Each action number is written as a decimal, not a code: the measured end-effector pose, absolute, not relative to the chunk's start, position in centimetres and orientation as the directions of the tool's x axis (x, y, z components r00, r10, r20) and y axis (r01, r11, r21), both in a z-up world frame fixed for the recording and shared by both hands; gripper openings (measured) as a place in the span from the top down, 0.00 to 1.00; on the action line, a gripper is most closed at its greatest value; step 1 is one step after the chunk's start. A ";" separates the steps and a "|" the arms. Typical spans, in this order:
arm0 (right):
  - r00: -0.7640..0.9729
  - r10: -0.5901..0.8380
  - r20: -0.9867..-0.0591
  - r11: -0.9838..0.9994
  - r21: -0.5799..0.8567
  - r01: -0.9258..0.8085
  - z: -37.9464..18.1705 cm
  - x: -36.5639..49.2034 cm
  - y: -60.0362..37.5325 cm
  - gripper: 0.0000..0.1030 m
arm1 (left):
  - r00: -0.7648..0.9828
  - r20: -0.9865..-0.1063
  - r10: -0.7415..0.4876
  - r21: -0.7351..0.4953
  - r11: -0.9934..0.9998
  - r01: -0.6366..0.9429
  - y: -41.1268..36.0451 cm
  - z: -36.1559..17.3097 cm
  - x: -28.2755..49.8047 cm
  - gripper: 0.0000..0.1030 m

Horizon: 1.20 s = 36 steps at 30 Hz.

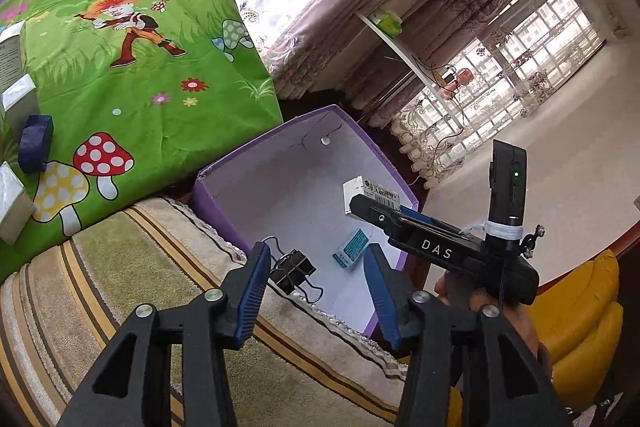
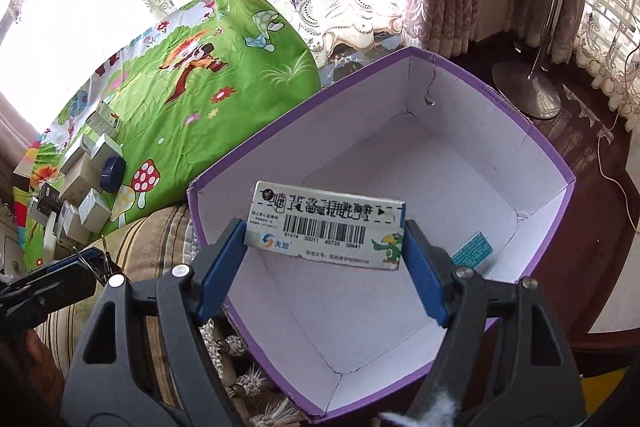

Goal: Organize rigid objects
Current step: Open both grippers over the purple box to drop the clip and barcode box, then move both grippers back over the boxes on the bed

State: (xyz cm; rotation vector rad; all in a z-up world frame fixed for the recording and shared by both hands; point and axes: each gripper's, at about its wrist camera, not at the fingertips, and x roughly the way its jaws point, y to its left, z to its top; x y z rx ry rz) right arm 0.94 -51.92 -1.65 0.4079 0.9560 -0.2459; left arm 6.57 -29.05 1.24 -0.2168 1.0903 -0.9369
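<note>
Two grippers hang over a purple box (image 2: 520, 131) with a white inside, which stands on a striped rug beside a green cartoon-print cloth (image 1: 132, 67). The right gripper (image 2: 324, 231) has its blue pads pressed on both short ends of a white carton with a barcode (image 2: 326, 223), holding it level above the open box. The left gripper (image 1: 316, 283) stands with its fingers parted and nothing pressed between them; seen through the gap, black binder clips (image 1: 292, 269) sit at the near rim of the box, whether they rest on the floor inside or hang above it I cannot tell. A small teal and white packet (image 1: 352, 249) lies on the box floor near one wall. From the left wrist view the right gripper shows as a black body marked DAS, reaching over the far side of the box with the carton at its tip. On the cloth, well apart from the box, a cluster of small white boxes (image 2: 86, 187) and a dark blue box (image 2: 113, 174) lie close together
</note>
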 end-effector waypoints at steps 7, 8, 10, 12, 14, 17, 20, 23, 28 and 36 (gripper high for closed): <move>0.579 -0.049 -0.814 0.868 0.252 0.427 -1.3 0.3 -53.2 0.11 | 0.129 -0.661 -0.739 -0.570 0.607 0.554 -29.2 1.4 6.2 0.30; 0.580 -0.052 -0.813 0.869 0.249 0.428 -1.3 0.3 -53.1 0.11 | 0.130 -0.660 -0.739 -0.571 0.607 0.553 -29.1 1.4 6.1 0.30; 0.584 -0.058 -0.810 0.871 0.244 0.426 -1.2 0.4 -52.9 0.10 | 0.132 -0.655 -0.744 -0.574 0.603 0.554 -29.0 1.4 6.2 0.30; 0.589 -0.061 -0.806 0.872 0.245 0.424 -1.2 0.5 -52.8 0.10 | 0.139 -0.644 -0.752 -0.583 0.600 0.548 -28.6 1.5 6.3 0.30; 0.597 -0.057 -0.800 0.872 0.251 0.420 -1.1 0.4 -52.6 0.10 | 0.148 -0.634 -0.759 -0.599 0.603 0.526 -28.0 1.6 6.6 0.29; 0.600 -0.046 -0.799 0.880 0.252 0.403 -1.0 0.4 -52.2 0.09 | 0.151 -0.633 -0.760 -0.612 0.609 0.505 -27.7 1.4 6.9 0.29; 0.597 -0.036 -0.802 0.891 0.244 0.382 -0.9 0.6 -51.8 0.09 | 0.155 -0.629 -0.762 -0.610 0.606 0.511 -27.7 1.6 6.8 0.29; 0.599 -0.020 -0.801 0.903 0.242 0.354 -0.7 0.8 -51.2 0.09 | 0.172 -0.614 -0.771 -0.627 0.608 0.487 -26.7 1.8 7.2 0.29; 0.613 -0.023 -0.790 0.911 0.236 0.337 -0.1 0.6 -50.9 0.09 | 0.268 -0.597 -0.756 -0.642 0.651 0.405 -23.1 2.0 8.9 0.29; 0.614 0.043 -0.788 0.905 0.291 0.310 -0.1 1.0 -50.3 0.09 | 0.354 -0.602 -0.715 -0.641 0.698 0.319 -19.9 1.9 10.4 0.29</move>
